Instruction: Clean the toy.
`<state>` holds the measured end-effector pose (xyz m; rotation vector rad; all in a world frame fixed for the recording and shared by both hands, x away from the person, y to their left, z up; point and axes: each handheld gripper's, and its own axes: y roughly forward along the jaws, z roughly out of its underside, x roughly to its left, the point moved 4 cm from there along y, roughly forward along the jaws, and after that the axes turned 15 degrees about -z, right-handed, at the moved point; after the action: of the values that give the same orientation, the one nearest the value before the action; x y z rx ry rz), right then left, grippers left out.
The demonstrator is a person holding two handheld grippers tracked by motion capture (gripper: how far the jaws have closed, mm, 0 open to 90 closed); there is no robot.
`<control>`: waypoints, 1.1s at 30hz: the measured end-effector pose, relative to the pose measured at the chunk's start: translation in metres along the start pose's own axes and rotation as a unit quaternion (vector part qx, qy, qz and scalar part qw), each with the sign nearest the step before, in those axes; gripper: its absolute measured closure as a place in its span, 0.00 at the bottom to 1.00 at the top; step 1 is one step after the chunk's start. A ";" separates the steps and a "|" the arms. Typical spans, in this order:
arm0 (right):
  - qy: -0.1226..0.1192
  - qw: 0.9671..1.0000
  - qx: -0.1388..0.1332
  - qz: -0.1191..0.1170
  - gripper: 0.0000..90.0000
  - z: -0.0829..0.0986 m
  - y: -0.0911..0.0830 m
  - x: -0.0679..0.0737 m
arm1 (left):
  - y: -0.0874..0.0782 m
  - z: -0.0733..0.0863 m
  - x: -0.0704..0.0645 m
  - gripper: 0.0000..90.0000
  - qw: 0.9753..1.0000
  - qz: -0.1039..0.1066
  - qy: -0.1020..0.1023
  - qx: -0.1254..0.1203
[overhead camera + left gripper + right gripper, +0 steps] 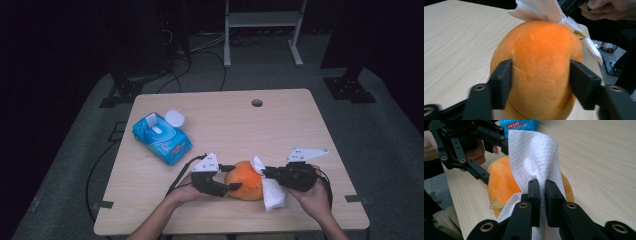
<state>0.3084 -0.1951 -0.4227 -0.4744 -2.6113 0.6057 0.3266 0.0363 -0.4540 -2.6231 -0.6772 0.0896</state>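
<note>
1. Looks like a lab or recording studio: dark, black-walled surroundings beyond the left gripper (235, 186).
2. Bare light-wood table (280, 125) with a cable hole (257, 103) far ahead of the right gripper (264, 173).
3. Grey carpet, loose cables (200, 55), black stand bases (349, 87) and a white metal frame (262, 22) farther beyond.

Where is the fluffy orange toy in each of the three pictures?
High view: the orange plush toy lies near the table's front edge, between the two grippers.
Left gripper view: the toy sits in the middle, squeezed between the black jaws.
Right gripper view: it lies behind the jaws, partly covered.
Shared landmark: the white wipe draped on the toy, pinched by the right gripper.
</note>
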 end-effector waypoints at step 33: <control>-0.058 0.998 0.011 -0.023 0.93 -0.032 0.018 0.032 | 0.003 -0.016 -0.012 0.52 1.000 -0.015 0.013 -0.016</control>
<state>0.3001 -0.1564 -0.3951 -0.3826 -2.7137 0.6663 0.3201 0.0214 -0.4413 -2.6379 -0.7155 0.0365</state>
